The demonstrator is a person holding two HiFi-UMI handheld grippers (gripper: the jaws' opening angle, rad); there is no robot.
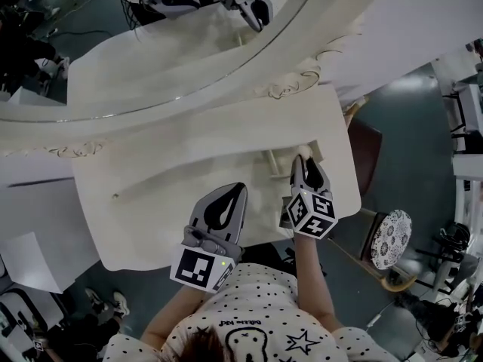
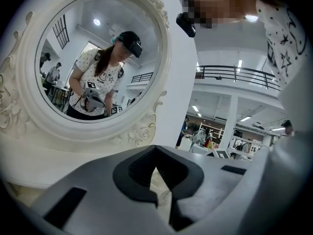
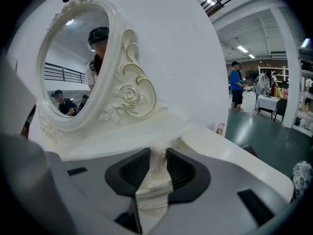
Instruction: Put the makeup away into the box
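A white dressing table [image 1: 151, 179] with a big oval mirror [image 1: 151, 59] fills the head view. My right gripper [image 1: 306, 161] sits low over the table's right end, shut on a slim cream makeup item [image 3: 156, 173] with a clear tip [image 1: 303, 152] that pokes out past the jaws. My left gripper [image 1: 240, 189] hovers over the table's front edge to its left, jaws meeting at the tips with nothing in them. A thin pale rim [image 1: 268, 166] stands just left of the right gripper. I cannot tell whether it belongs to the box.
The mirror's carved frame [image 3: 124, 94] rises close behind both grippers. Off the table's right end are a dark brown seat [image 1: 365, 154] and a round patterned disc [image 1: 391, 238]. The person's dotted shirt [image 1: 249, 308] is at the front edge.
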